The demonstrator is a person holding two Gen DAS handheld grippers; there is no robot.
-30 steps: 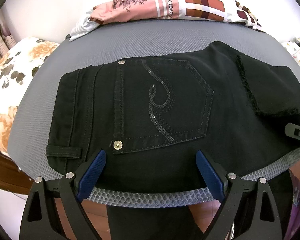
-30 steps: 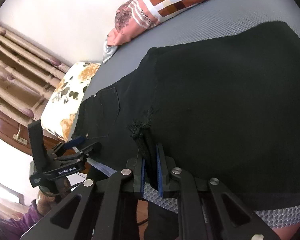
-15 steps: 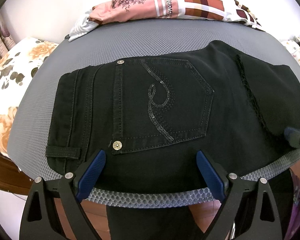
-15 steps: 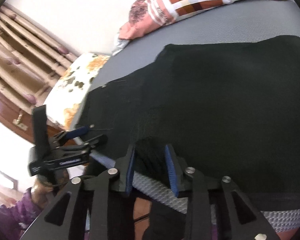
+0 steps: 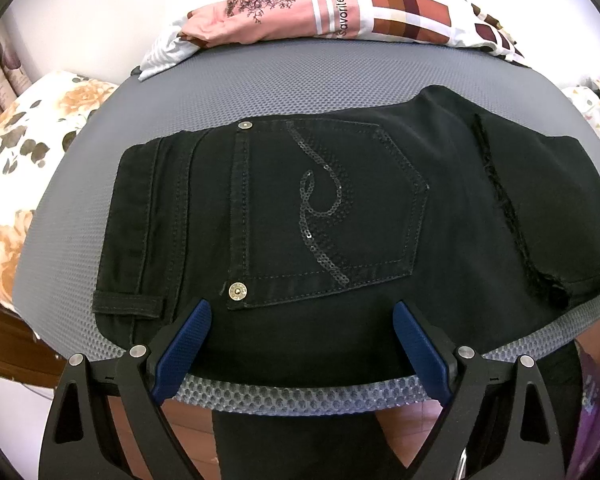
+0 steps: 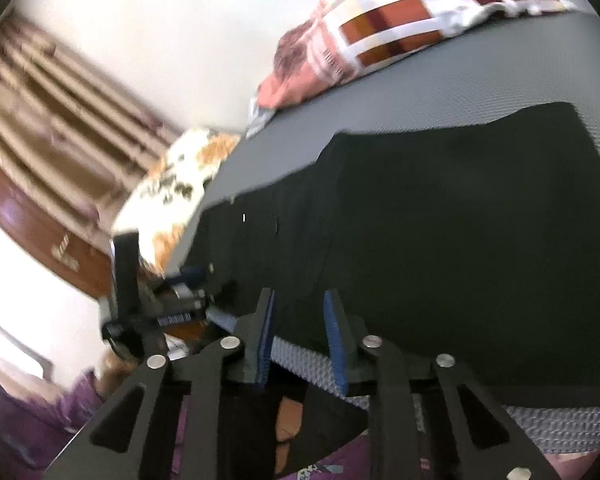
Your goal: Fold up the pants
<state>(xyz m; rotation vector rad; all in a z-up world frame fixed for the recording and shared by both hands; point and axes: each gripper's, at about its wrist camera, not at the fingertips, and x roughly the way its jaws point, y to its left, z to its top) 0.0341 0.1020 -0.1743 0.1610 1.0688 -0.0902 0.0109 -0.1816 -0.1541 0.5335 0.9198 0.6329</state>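
Black jeans (image 5: 339,216) lie folded on the grey mesh surface (image 5: 300,80), back pocket with a sequin swirl facing up, the frayed leg hem (image 5: 507,216) folded over at the right. My left gripper (image 5: 300,324) is open and empty, hovering over the near edge of the jeans below the pocket. In the right wrist view the jeans (image 6: 459,232) fill the middle. My right gripper (image 6: 300,300) is open and empty at their near edge. The left gripper (image 6: 172,292) shows at the left there.
A heap of pink and checked clothes (image 5: 331,12) lies at the far edge of the surface. A floral cushion (image 5: 28,152) sits to the left. Wooden furniture (image 6: 28,216) stands at the left. The surface's near edge (image 5: 300,392) is right under my left gripper.
My right gripper has let go of the frayed hem, opened and drawn back to the near edge, swinging left. The hem now lies flat. My left gripper has stayed still.
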